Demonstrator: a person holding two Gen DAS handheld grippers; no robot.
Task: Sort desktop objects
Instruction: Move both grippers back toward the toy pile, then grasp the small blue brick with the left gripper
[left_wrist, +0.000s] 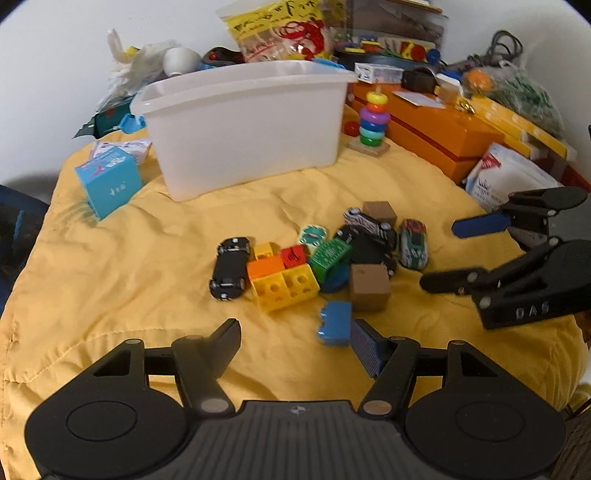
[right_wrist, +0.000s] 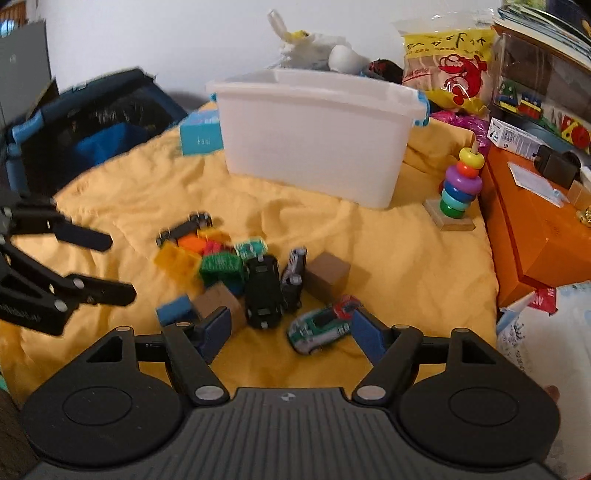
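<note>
A pile of toys lies on the yellow cloth (left_wrist: 147, 258): a black car (left_wrist: 229, 267), yellow brick (left_wrist: 284, 288), orange brick (left_wrist: 264, 266), green brick (left_wrist: 330, 256), brown cube (left_wrist: 369, 286) and a blue block (left_wrist: 336, 323). My left gripper (left_wrist: 295, 339) is open just in front of the pile, with the blue block near its right finger. My right gripper (right_wrist: 290, 332) is open too. A green-and-white car (right_wrist: 319, 328) lies just ahead of its gap, untouched. A larger black car (right_wrist: 263, 291) sits beyond. Each gripper shows in the other's view, the right gripper (left_wrist: 439, 254) and the left gripper (right_wrist: 120, 267).
A white bin (left_wrist: 243, 129) stands behind the pile. A ring stacker (right_wrist: 460, 184) and an orange box (right_wrist: 535, 229) are at the right, a blue carton (left_wrist: 109, 184) at the left. Bags and clutter fill the back. A dark blue bag (right_wrist: 92, 140) sits beyond the cloth's left edge.
</note>
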